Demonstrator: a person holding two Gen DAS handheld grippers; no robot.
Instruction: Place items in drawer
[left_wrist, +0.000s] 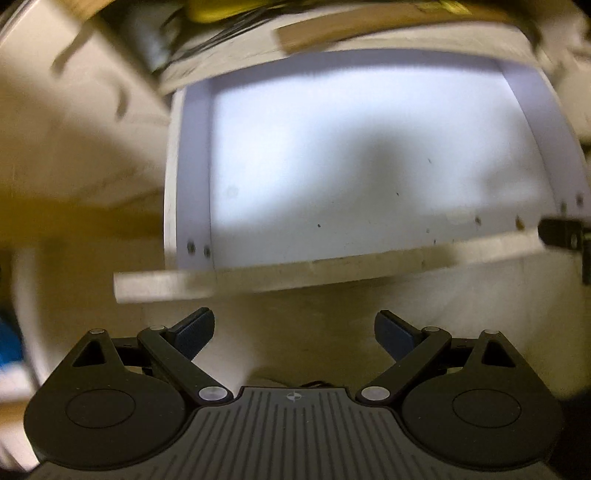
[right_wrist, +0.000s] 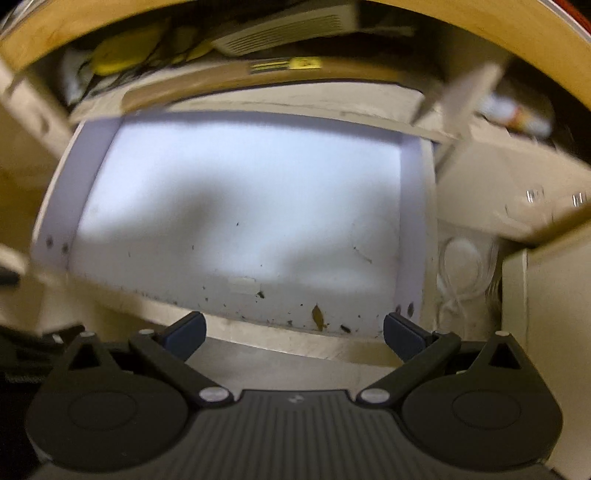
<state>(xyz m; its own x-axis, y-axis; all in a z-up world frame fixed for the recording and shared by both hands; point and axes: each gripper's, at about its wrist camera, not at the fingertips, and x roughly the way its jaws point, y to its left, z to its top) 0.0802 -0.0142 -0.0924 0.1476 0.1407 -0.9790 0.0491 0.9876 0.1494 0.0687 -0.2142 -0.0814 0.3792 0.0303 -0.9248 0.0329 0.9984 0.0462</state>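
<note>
**Drawer stands open and bare, both tongs empty**

Drawer (left_wrist: 369, 166) lies pulled out below and ahead of both cameras, its pale floor showing only specks and a small brown scrap near the front edge (right_wrist: 317, 314). No item to be stowed can be made out; the shelf clutter beyond it is too blurred to name. The drawer looks like a stiff, light board box, best taken by its front panel (left_wrist: 332, 269), which should slide rather than lift.

Left tongs (left_wrist: 294, 328) hover just short of that front panel, spread wide with nothing between them. Right tongs (right_wrist: 294, 330) are level with the front edge, equally wide and empty. Both point down and forward into the opening.
</note>
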